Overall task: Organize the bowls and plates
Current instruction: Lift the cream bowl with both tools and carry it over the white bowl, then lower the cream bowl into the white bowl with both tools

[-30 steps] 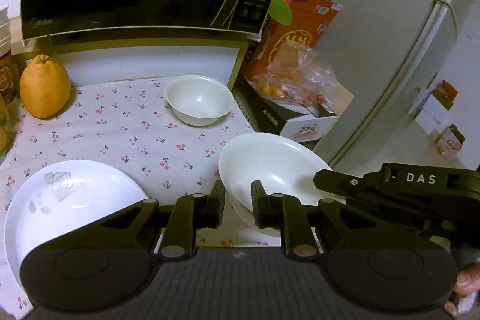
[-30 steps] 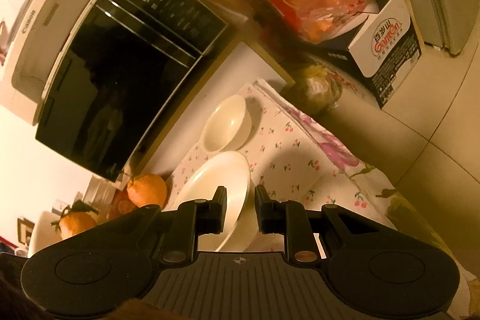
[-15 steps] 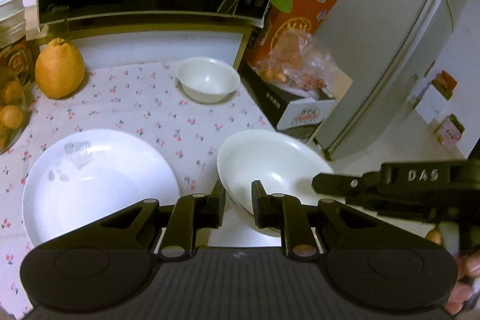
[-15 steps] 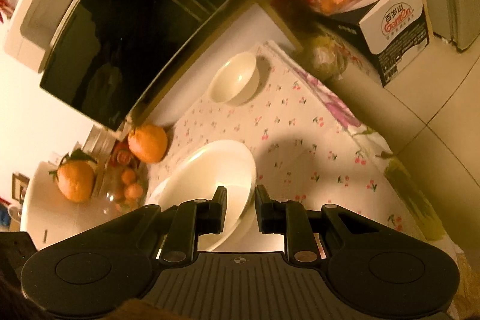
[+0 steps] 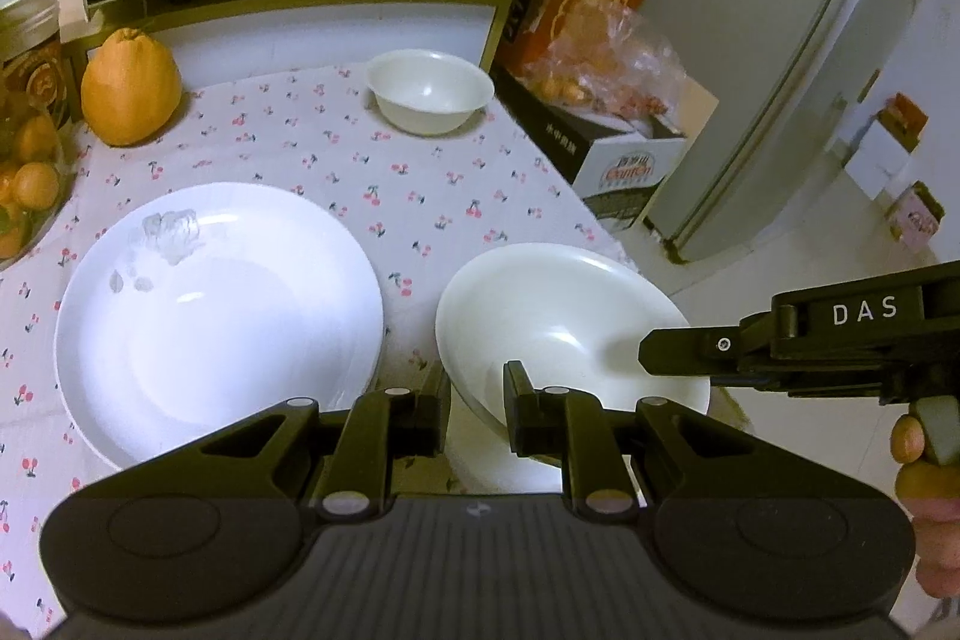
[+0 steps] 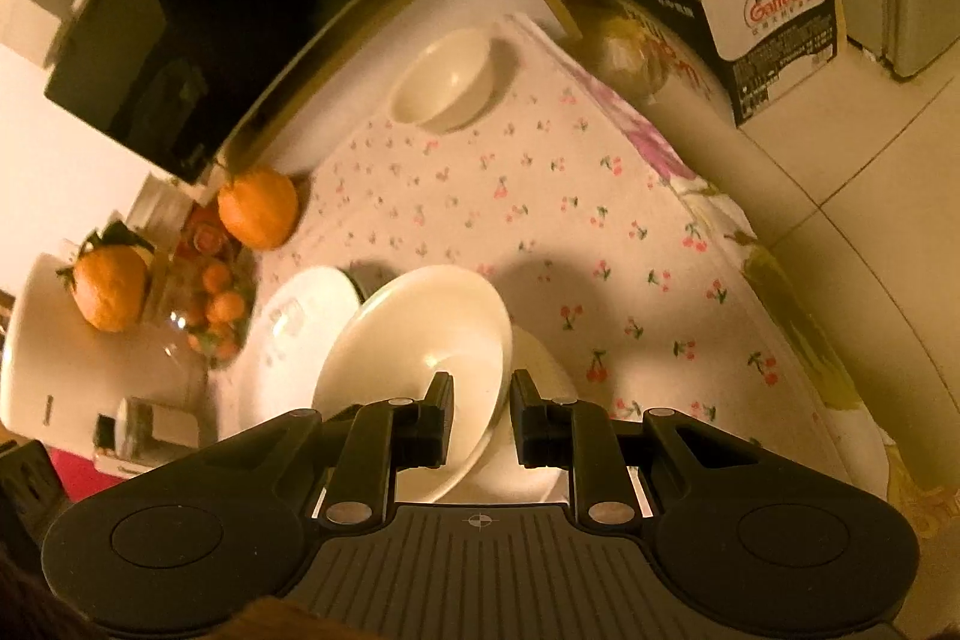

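Plates first: the smaller plate [image 5: 558, 316] is lifted and tilted above the near right part of the table [image 5: 420, 184], with both grippers on it. Left gripper [image 5: 477, 400] has its jaws clamped on the rim nearest it; right gripper [image 6: 480, 400] has its jaws clamped on the opposite rim, and reaches in from the right in the left wrist view. Its likely home, the larger plate [image 5: 216, 304], lies flat just beside it on the left gripper's side, so I judge the coming move to be a carry that way, then a lowering onto it. Farther back stands a small bowl [image 5: 429, 91], well apart
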Demonstrator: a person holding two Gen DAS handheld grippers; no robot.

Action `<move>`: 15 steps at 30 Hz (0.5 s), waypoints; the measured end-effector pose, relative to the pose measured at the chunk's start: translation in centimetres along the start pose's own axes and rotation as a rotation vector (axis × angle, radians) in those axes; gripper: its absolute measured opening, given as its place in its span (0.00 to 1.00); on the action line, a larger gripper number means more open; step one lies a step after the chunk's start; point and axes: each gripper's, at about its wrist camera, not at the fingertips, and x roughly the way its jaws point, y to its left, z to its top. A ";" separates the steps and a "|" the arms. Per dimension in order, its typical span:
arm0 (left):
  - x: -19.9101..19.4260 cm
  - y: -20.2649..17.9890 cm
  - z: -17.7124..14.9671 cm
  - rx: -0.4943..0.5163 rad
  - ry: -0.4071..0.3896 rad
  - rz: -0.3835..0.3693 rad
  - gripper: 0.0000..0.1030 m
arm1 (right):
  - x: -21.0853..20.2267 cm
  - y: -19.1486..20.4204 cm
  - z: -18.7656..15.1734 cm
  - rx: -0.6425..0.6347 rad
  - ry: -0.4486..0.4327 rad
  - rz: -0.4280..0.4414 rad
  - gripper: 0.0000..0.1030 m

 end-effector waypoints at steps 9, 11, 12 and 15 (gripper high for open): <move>0.6 -0.4 -0.9 0.037 0.030 0.034 0.16 | 0.5 0.2 -0.3 -0.027 0.032 -0.035 0.20; 0.8 -0.4 -0.9 0.040 0.040 0.036 0.17 | 0.6 0.3 -0.3 -0.033 0.038 -0.043 0.20; 0.9 -0.4 -1.0 0.041 0.045 0.037 0.17 | 0.7 0.3 -0.4 -0.036 0.041 -0.046 0.20; 1.1 -0.5 -1.1 0.048 0.059 0.042 0.17 | 0.8 0.3 -0.4 -0.044 0.047 -0.054 0.20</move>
